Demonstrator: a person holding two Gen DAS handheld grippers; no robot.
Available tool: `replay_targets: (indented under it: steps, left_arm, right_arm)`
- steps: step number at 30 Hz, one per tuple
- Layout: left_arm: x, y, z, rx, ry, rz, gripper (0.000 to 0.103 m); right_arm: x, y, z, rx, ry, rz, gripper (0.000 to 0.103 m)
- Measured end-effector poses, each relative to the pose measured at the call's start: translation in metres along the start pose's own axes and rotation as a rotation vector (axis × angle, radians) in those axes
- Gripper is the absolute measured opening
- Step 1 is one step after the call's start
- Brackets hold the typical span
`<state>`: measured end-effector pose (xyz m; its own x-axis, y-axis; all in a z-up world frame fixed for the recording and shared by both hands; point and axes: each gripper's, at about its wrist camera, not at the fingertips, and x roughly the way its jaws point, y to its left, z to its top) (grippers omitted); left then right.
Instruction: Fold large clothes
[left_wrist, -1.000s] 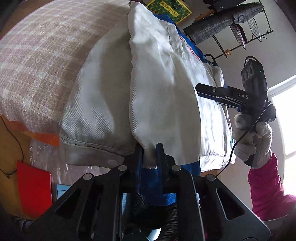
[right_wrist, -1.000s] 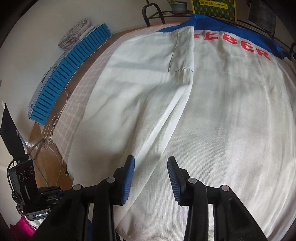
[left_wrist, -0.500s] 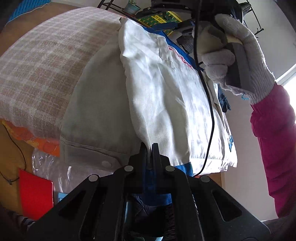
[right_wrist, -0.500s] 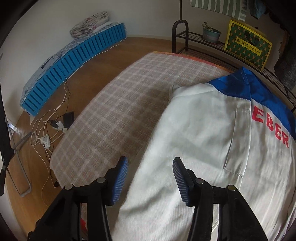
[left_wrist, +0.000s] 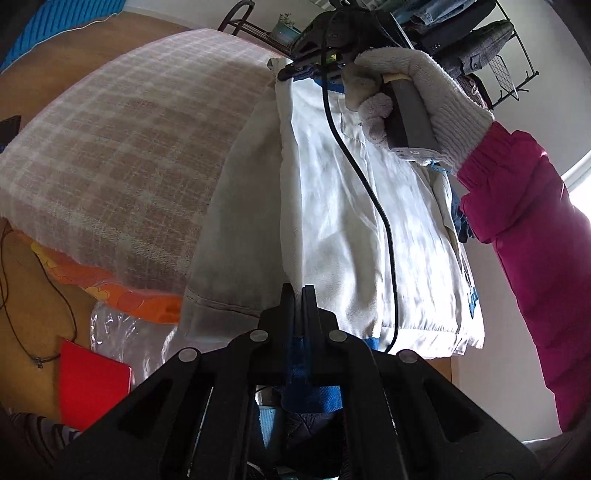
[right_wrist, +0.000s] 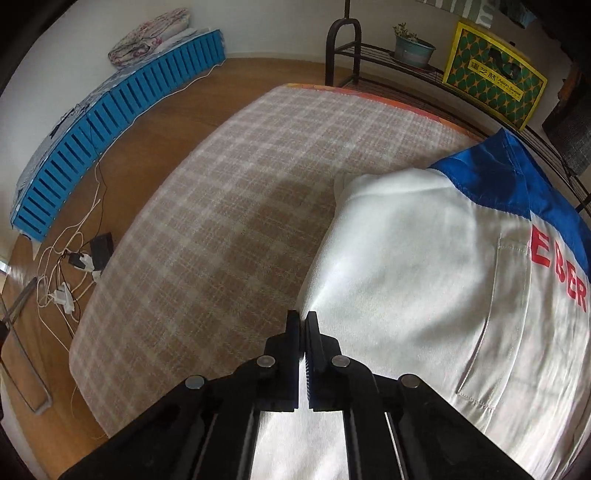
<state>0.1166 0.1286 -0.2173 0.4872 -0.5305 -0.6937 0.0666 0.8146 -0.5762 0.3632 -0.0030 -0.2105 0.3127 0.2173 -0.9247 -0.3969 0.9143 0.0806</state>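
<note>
A large white jacket (left_wrist: 343, 221) with a blue yoke and red letters lies on a checked blanket (left_wrist: 122, 147); it also shows in the right wrist view (right_wrist: 413, 280). My left gripper (left_wrist: 299, 291) is shut on the folded edge of the jacket near its hem. My right gripper (right_wrist: 303, 321) is shut on the jacket's folded left edge further up; in the left wrist view it (left_wrist: 295, 72) sits near the jacket's far end, held by a gloved hand (left_wrist: 417, 96).
The checked blanket (right_wrist: 236, 214) covers the table to the left of the jacket. A red folder (left_wrist: 92, 387) and plastic wrap lie below the table edge. Blue slatted panels (right_wrist: 110, 133) and cables lie on the wooden floor. A metal rack (right_wrist: 388, 62) stands behind.
My right gripper moved up toward the jacket's far end and closed from open to shut on the folded edge. My left gripper stays shut on the jacket.
</note>
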Motion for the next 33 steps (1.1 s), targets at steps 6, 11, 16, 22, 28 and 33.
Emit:
replay_targets:
  steps: [6, 11, 16, 22, 28, 33]
  left_arm:
    - [0.004, 0.030, 0.010, -0.015, 0.010, 0.064, 0.001]
    - [0.011, 0.038, 0.005, -0.023, 0.037, 0.088, 0.022]
    - [0.006, 0.055, 0.014, -0.096, -0.003, 0.065, 0.060]
    - [0.027, 0.066, 0.026, -0.147, 0.028, 0.004, 0.060]
    - [0.035, 0.058, 0.026, -0.118, 0.057, 0.015, 0.032]
    - [0.036, 0.051, 0.019, -0.095, 0.055, 0.019, 0.023]
  right_arm:
    - [0.027, 0.015, 0.012, 0.005, -0.002, 0.068, 0.006]
    - [0.011, -0.007, -0.005, 0.031, -0.055, 0.149, 0.031]
    - [-0.027, -0.058, -0.054, 0.071, -0.122, 0.129, 0.031]
    - [-0.016, -0.100, -0.096, 0.134, -0.072, 0.112, 0.032]
    - [-0.012, -0.087, -0.101, 0.020, -0.060, -0.010, 0.021]
    - [-0.045, -0.077, -0.107, 0.056, -0.121, 0.068, 0.024]
